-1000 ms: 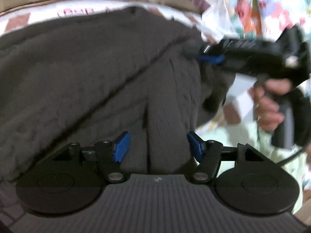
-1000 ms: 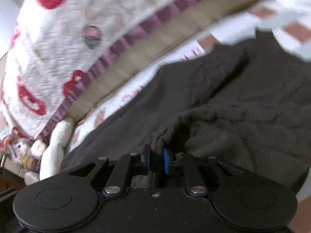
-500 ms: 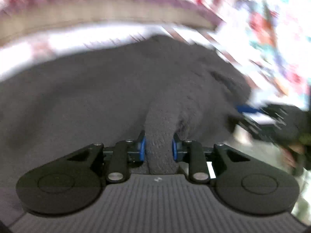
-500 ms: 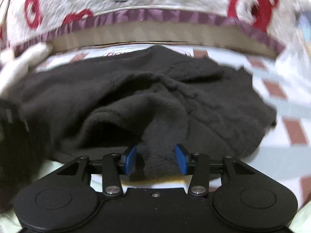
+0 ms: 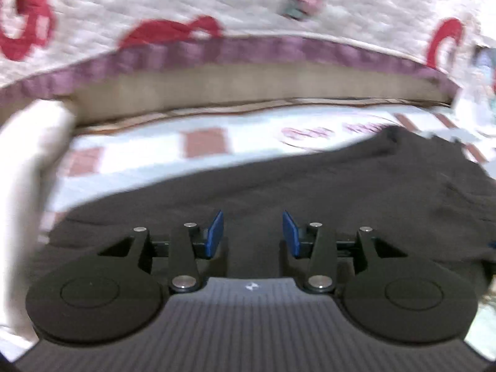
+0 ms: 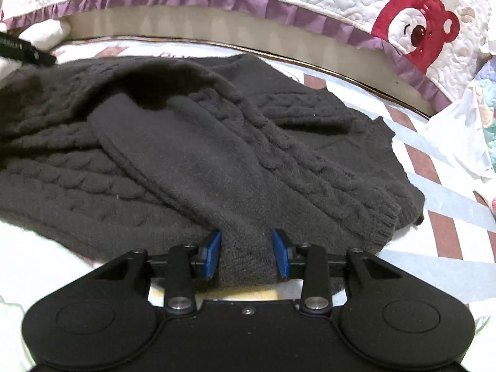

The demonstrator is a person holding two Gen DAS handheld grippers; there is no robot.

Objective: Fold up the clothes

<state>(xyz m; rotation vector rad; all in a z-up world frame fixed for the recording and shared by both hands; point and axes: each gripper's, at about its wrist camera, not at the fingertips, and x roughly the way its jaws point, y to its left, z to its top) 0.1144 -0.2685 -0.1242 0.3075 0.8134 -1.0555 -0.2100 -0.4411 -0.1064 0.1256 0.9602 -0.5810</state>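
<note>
A dark grey cable-knit sweater (image 6: 198, 142) lies bunched on the bed, with one sleeve (image 6: 186, 161) folded across its body toward me. My right gripper (image 6: 246, 254) is open, its blue pads on either side of the sleeve's cuff end without pinching it. In the left wrist view the same sweater (image 5: 310, 186) lies flat under my left gripper (image 5: 252, 234), which is open and holds nothing. The left view is motion-blurred.
The bed sheet (image 6: 449, 204) is white with brown squares and pale blue stripes. A white quilt with red bears and a purple frill (image 6: 279, 3) runs along the back. A white pillow (image 5: 28, 186) stands at the left. Crumpled white fabric (image 6: 458, 142) lies at the right.
My left gripper has let go of the sleeve and opened, swinging left off the fold. My right gripper has opened wider around the cuff, and the sweater has settled flatter.
</note>
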